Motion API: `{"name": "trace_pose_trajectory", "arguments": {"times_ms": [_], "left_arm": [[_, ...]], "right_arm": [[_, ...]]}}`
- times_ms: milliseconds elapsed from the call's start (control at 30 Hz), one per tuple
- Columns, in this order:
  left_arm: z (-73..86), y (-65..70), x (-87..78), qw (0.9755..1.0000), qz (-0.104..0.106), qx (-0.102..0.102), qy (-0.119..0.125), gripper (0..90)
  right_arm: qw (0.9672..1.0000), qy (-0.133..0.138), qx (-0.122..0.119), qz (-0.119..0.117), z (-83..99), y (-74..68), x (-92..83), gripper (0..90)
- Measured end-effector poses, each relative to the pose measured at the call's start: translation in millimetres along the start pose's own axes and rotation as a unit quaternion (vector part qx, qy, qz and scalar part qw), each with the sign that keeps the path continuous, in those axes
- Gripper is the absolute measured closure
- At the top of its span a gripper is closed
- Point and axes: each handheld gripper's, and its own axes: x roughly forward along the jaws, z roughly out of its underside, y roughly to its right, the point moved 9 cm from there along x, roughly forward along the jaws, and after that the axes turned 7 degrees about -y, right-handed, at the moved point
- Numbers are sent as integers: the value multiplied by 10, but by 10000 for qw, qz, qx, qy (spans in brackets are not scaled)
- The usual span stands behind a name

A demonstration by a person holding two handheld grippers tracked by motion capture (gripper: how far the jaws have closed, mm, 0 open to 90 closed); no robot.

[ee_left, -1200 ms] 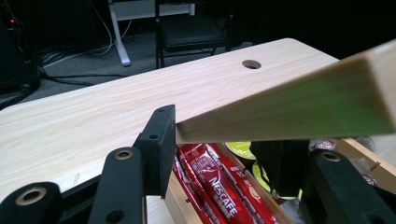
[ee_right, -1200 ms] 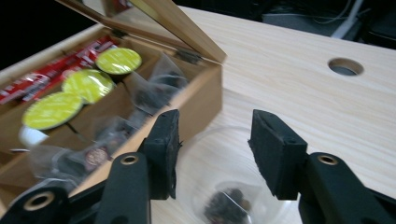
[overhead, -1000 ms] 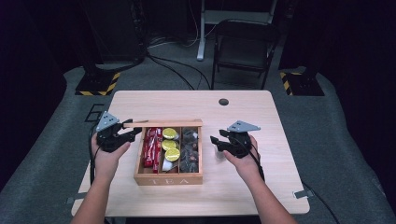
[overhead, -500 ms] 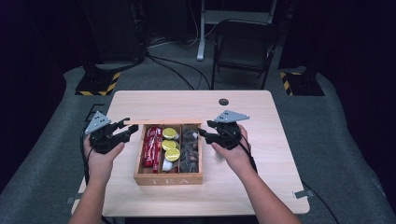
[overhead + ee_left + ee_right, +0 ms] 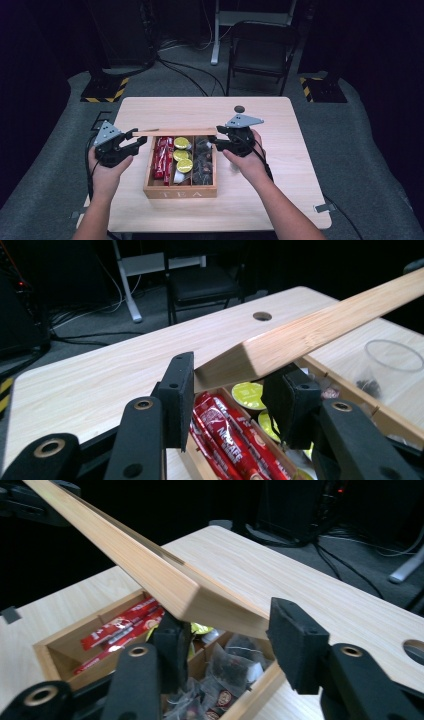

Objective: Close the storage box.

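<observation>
An open wooden tea box (image 5: 180, 191) sits mid-table, holding red stick packs (image 5: 162, 155), yellow capsules (image 5: 182, 155) and dark tea bags (image 5: 202, 160). Its flat wooden lid (image 5: 175, 132) hangs level above the box's far edge, held at both ends. My left gripper (image 5: 136, 140) is shut on the lid's left end; in the left gripper view the lid (image 5: 325, 330) runs away from my pads (image 5: 230, 395). My right gripper (image 5: 217, 137) has just been closing, and the lid's other end (image 5: 150, 565) sits gripped between its jaws (image 5: 230, 635).
A clear plastic cup (image 5: 392, 360) stands on the table just right of the box. The tabletop (image 5: 280, 130) has a round cable hole (image 5: 239, 108) near its far edge. A black chair (image 5: 262, 50) and cables lie on the floor beyond.
Both grippers have risen and drawn in toward the box, and the lid has come up off it between them. The left jaws have closed onto the lid's end.
</observation>
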Motion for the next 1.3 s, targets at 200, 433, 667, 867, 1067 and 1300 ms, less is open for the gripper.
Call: {"name": "trace_pose_trajectory", "arguments": {"times_ms": [200,433,667,867,1067,1300], "left_arm": [[-58,3,-60,9999,46,84,-69,547],[-96,23,-144,9996,274,-36,72,526],[-76,35,-157,9996,268,-23,43,527],[-50,52,-172,9996,283,39,-18,527],[10,71,-191,9993,339,110,-100,525],[69,101,-207,9993,317,114,-141,525]], "right_arm": [[10000,-48,-41,-4,-46,15,-25,563],[10000,-44,-3,-84,-66,15,-56,572],[10000,-45,-33,-83,-51,6,-62,572],[9998,-101,-37,-156,-23,-11,-71,570],[9997,-135,-50,-200,32,-48,-85,567],[9995,-84,-4,-291,83,-94,-135,571]]}}
